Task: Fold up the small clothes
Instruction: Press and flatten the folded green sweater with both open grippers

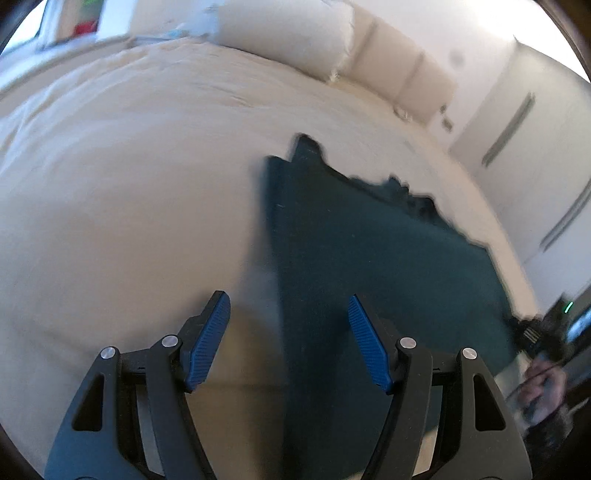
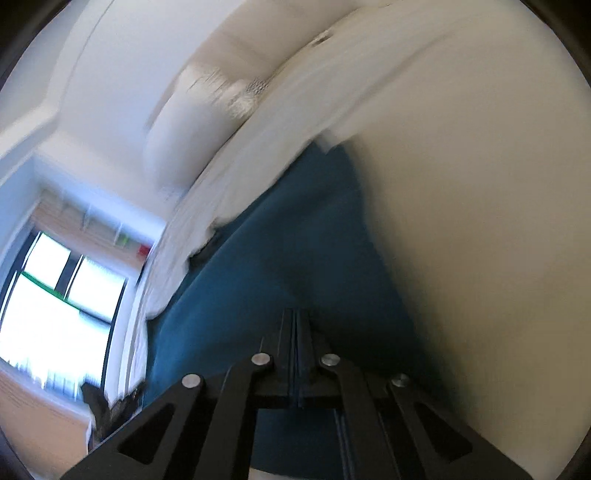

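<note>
A dark teal garment (image 1: 369, 251) lies spread on the cream bed cover (image 1: 129, 184). My left gripper (image 1: 290, 314) is open with blue pads (image 1: 210, 339) and hovers above the garment's near left edge, holding nothing. My right gripper (image 2: 296, 321) is shut on the teal garment (image 2: 280, 258), with cloth pinched between its closed fingers and stretching away over the bed. The right gripper and the hand holding it show blurred at the right edge of the left wrist view (image 1: 535, 332). Both views are motion-blurred.
Cream pillows (image 1: 288, 33) and a padded headboard (image 1: 406, 70) lie at the far end of the bed. White wardrobe doors (image 1: 517, 122) stand to the right. A window (image 2: 55, 295) is at the left in the right wrist view.
</note>
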{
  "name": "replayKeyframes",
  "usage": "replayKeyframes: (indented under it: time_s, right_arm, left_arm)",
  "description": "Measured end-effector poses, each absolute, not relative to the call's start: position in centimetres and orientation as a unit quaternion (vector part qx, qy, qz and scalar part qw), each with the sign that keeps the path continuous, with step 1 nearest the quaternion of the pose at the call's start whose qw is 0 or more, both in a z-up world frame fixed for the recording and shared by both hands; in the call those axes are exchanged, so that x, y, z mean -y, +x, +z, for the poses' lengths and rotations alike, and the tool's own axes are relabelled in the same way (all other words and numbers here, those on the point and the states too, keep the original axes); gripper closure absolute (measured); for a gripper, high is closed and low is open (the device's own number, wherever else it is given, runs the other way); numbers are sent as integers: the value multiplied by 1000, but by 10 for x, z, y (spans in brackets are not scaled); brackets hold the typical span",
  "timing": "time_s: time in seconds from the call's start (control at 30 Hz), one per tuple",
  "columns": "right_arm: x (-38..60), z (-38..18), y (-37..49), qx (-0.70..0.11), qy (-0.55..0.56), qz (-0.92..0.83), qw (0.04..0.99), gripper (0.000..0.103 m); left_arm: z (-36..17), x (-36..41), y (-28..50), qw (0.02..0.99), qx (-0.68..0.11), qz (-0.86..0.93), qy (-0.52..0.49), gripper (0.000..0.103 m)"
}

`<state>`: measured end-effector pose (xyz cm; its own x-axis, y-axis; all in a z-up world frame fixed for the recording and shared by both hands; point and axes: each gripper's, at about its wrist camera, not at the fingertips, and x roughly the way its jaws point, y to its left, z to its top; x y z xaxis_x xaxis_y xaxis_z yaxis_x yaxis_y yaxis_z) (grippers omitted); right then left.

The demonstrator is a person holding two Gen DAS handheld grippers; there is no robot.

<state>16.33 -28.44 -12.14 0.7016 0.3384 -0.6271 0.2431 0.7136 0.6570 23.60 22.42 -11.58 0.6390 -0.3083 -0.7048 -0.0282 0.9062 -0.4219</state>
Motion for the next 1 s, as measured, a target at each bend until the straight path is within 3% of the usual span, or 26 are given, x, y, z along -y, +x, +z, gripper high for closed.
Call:
replayKeyframes:
  time_s: [0.1, 0.23, 0.43, 0.47, 0.53, 1.0]
  right_arm:
    - [285, -103, 140, -358, 396, 9, 846, 86]
    - [185, -89, 148, -387, 371, 161, 829, 76]
    - [71, -132, 174, -469, 360, 269, 760, 70]
    - [68, -143, 178, -487, 356, 259, 754, 70]
    - [81, -150, 179, -485, 371, 251, 751, 84]
    - [289, -133, 123, -352, 466, 24, 812, 88]
  left_arm:
    - [-91, -220, 217, 899, -398, -40, -178, 37]
    - [-52, -159, 197, 920, -355, -103, -129, 37]
    - [-99, -77, 217, 884, -444, -133, -59, 35]
    - [-112, -80, 221, 875, -463, -122, -70, 35]
    - [-121, -88, 221, 874, -463, -123, -88, 35]
    - [-127, -82, 227, 875, -463, -119, -69, 35]
